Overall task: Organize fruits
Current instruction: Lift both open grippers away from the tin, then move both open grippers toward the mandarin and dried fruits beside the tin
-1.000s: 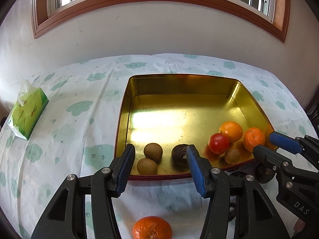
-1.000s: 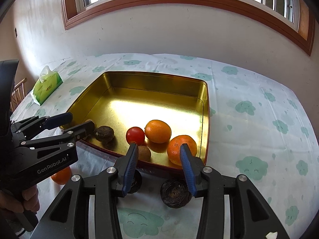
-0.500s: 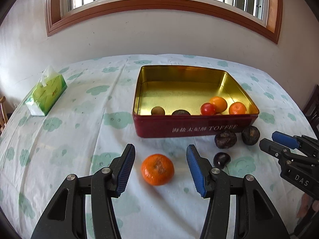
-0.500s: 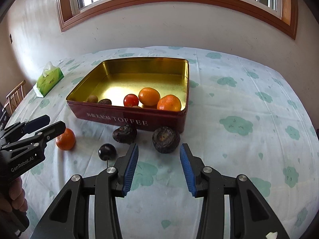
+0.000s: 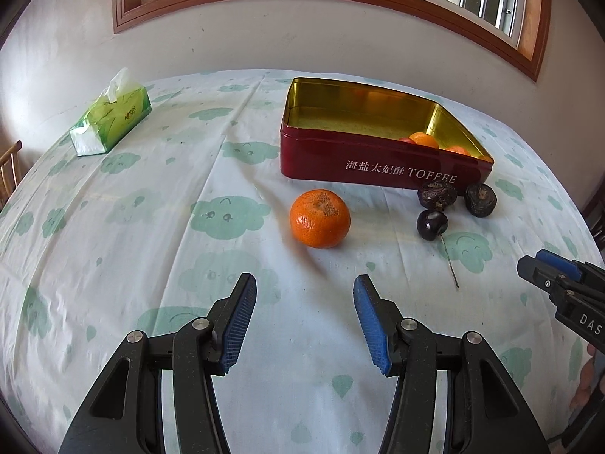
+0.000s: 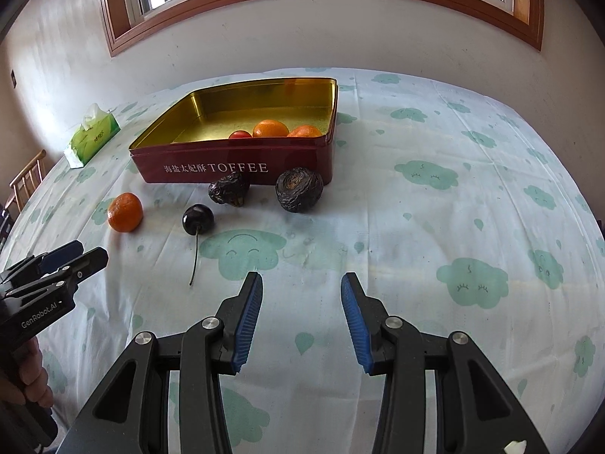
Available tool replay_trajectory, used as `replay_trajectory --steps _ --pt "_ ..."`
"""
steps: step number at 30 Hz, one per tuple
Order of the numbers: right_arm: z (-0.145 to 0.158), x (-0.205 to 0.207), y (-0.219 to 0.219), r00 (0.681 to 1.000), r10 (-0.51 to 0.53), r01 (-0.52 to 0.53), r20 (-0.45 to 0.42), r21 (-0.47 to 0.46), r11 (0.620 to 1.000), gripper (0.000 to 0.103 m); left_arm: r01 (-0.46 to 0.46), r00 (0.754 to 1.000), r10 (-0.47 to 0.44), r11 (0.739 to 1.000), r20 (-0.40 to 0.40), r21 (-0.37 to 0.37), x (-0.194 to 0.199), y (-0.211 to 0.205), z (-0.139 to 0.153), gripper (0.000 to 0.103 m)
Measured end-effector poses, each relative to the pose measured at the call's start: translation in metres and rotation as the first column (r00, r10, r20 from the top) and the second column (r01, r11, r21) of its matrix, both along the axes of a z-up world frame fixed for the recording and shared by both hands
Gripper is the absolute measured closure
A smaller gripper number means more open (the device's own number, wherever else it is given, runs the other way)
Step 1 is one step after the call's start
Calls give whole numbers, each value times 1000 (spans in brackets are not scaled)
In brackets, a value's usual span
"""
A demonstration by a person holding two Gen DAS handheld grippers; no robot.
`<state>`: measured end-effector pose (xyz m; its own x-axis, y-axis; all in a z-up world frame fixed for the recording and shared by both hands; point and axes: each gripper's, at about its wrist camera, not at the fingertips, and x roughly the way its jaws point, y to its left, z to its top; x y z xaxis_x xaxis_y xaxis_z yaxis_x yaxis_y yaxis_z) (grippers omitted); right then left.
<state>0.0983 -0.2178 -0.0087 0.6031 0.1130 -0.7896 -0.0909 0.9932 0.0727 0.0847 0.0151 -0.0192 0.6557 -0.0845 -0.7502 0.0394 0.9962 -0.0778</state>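
A red tin with a gold inside (image 5: pixel 378 166) (image 6: pixel 234 166) holds two oranges (image 6: pixel 270 128) and a tomato (image 6: pixel 240 134). On the cloth before it lie a loose orange (image 5: pixel 320 218) (image 6: pixel 125 212), a dark cherry with a stem (image 5: pixel 432 224) (image 6: pixel 198 218) and two wrinkled dark fruits (image 5: pixel 436 194) (image 5: pixel 480 199) (image 6: pixel 228 193) (image 6: pixel 299 190). My left gripper (image 5: pixel 304 297) is open and empty, short of the orange. My right gripper (image 6: pixel 301 294) is open and empty, short of the dark fruits.
A green tissue pack (image 5: pixel 110 118) (image 6: pixel 92 135) lies at the far left of the table. A wooden chair (image 6: pixel 26 179) stands past the left edge. A white wall and a window rise behind the table. The cloth (image 6: pixel 453 227) has a cloud print.
Both grippers have pulled back and down from above the tin toward the table's near side. The tin now shows from the side. Both stay open and empty.
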Motion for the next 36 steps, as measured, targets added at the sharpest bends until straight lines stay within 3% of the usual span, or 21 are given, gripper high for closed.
replay_trajectory --steps 16,36 --pt "-8 -6 3 1000 4 -4 -14 6 1000 62 4 1000 -4 1000 -6 19 -7 -5 -9 48" --pt "-18 22 8 999 26 -27 -39 -22 999 62 13 1000 -12 999 -17 41 13 -10 -16 48"
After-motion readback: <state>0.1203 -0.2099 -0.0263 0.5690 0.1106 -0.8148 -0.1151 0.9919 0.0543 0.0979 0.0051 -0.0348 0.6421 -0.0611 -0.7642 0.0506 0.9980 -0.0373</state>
